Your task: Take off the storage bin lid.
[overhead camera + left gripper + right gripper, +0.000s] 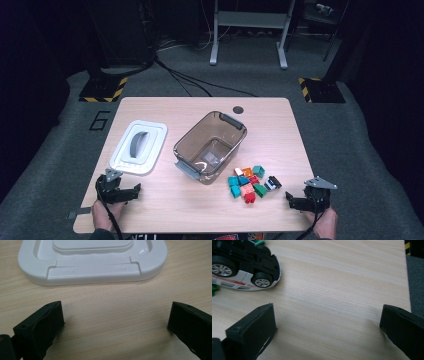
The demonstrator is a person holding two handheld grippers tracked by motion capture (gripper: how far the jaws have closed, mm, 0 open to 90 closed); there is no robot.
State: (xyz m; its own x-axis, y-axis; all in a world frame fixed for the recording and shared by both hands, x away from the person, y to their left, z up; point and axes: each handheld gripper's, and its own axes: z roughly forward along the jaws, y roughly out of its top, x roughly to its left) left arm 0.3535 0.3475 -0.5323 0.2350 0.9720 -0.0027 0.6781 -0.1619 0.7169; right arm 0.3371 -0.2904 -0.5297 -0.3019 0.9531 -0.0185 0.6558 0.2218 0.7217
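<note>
1. High view: the left gripper (131, 191) and the right gripper (292, 200) both rest low at the near edge of the table (150, 107), one at each corner, jaws pointing inward. Between them sits the open brown bin (211, 146), with its white lid (139, 146) lying flat to its left and a pile of toy bricks (246, 183) just right of its near end. This looks like the start of loading the bin: nothing is picked yet.
2. Left gripper view: jaws spread wide over bare wood, nothing between them, the lid's near edge (92, 270) close ahead. The hand is held level and low.
3. Right gripper view: jaws wide as well, empty, with a small toy car (244, 267) lying on its side up ahead to the left. The next move, I'd judge, calls for the right hand to slide forward and straddle the car or a brick.
</note>
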